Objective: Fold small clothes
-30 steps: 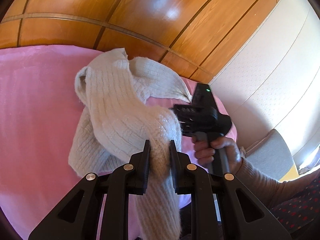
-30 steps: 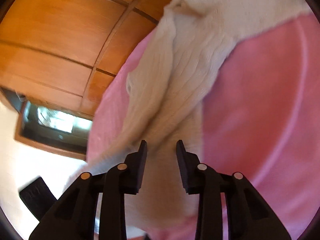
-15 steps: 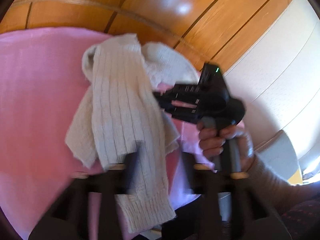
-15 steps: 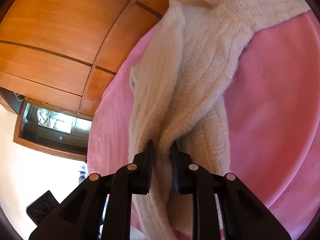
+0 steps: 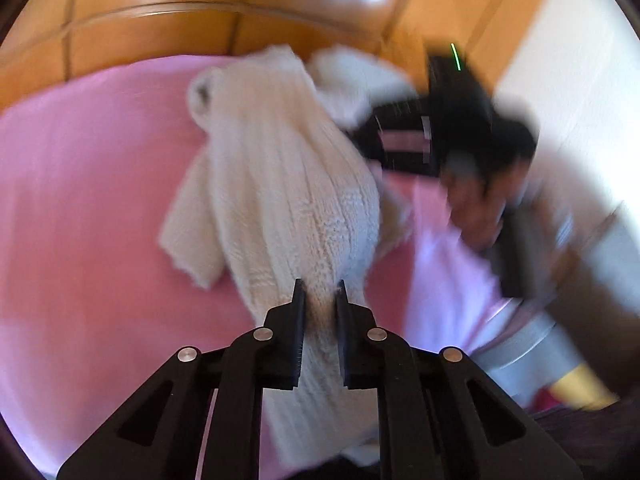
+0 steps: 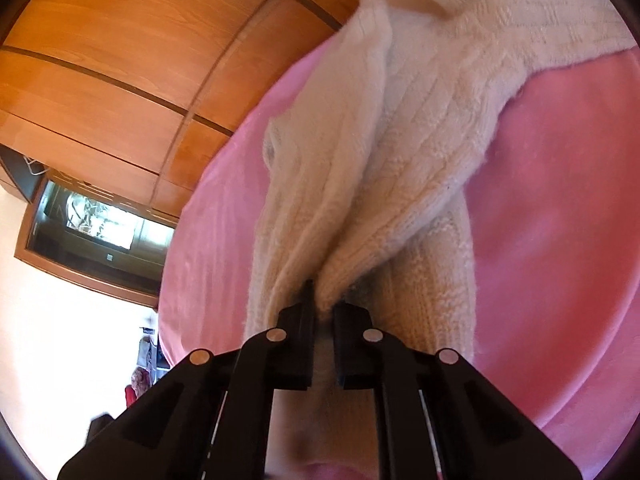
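In the left wrist view, the left gripper now has its fingers drawn in and clamped on a bunched ridge of the cream knitted sweater, where half a second ago the same fingers were blurred and spread on either side of the knit with nothing pinched between them. The sweater lies crumpled on the pink bedsheet, one ribbed sleeve running from the fingers up toward the wooden headboard, and a loose flap falling to the left of it. The right gripper shows here as a dark motion-blurred shape at the sweater's right edge, so its grip cannot be judged from this view. In the right wrist view, the right gripper has its fingers close together and pinching a fold of the same sweater, much as it did half a second ago and unlike a second ago, when the fingers stood apart around loose knit. The fabric rises from the pinch toward the top of the frame, with the bedsheet on both sides and the wooden panelling behind. With both grippers now holding cloth, the garment looks ready to be lifted or pulled taut; it is still bunched, so no fold appears made yet, and spreading it flat is probably the step in hand.
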`<state>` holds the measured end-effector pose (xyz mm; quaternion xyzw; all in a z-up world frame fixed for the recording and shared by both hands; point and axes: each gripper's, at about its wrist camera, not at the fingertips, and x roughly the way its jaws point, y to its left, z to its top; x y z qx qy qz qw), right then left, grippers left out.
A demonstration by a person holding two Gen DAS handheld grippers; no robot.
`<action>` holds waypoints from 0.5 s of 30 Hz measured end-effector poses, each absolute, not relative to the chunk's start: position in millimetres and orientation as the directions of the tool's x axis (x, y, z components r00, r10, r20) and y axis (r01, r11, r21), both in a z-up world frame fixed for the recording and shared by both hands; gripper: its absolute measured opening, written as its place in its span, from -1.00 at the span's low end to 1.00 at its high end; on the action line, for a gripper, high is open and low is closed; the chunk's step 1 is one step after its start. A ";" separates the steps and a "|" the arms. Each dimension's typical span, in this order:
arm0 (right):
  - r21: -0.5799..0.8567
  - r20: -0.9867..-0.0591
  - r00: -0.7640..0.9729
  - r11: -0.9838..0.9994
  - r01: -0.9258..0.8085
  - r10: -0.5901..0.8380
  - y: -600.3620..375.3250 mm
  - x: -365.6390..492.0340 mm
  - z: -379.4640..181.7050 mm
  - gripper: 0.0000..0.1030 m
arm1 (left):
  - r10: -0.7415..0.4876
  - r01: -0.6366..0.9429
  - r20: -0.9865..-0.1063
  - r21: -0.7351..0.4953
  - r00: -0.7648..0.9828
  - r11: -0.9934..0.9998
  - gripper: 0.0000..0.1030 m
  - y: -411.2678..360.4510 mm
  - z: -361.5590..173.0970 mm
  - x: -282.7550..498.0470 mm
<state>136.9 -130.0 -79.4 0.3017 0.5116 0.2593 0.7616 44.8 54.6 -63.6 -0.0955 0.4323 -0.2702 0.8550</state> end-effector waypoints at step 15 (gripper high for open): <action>0.410 -0.683 0.664 0.912 0.005 0.303 -272.6 116.6 14.3 -0.90 | -0.246 0.028 -0.523 -0.389 0.816 0.921 -0.85 227.2 54.4 140.8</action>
